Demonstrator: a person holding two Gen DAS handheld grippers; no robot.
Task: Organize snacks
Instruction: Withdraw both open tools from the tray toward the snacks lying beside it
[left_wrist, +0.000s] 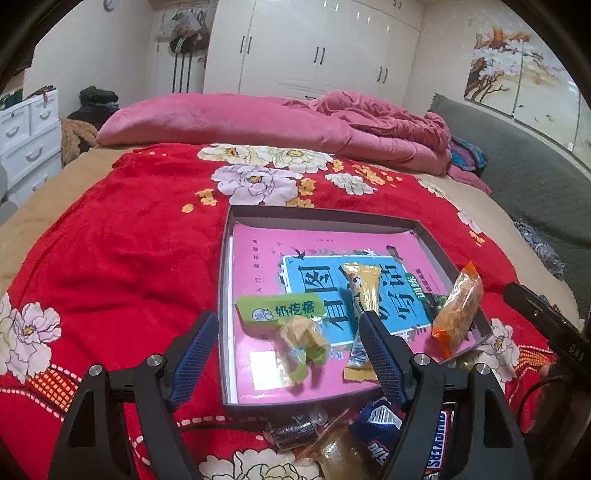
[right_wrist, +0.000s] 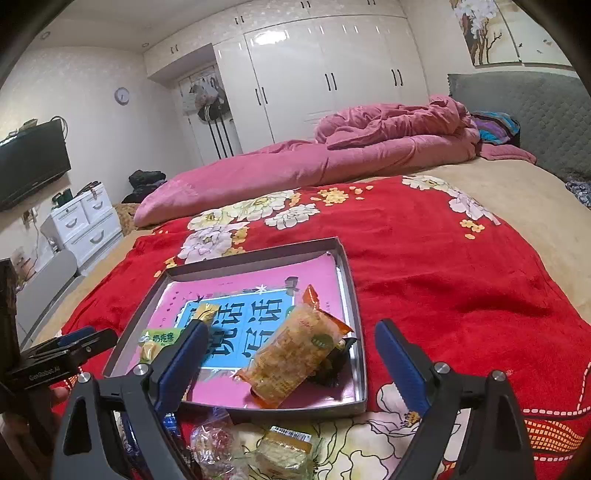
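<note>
Loose snacks (right_wrist: 258, 446) lie nearest, before the tray (right_wrist: 354, 295); both tongs (left_wrist: 288, 354) (right_wrist: 291, 363) released, empty; red blanket (right_wrist: 443, 258) on bed.

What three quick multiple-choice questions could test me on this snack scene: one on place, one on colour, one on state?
1. Where does the orange packet lie?
A. in the tray
B. on the pillow
C. on the floor

2. What colour is the blanket under the tray?
A. green
B. red
C. grey

3. How do the right tongs stand?
A. shut on a packet
B. open, holding nothing
C. out of view

Answers: 1 A, it rests inside the rim; 2 B, red with flowers; 3 B, the fingers stand apart, pressing nothing.
</note>
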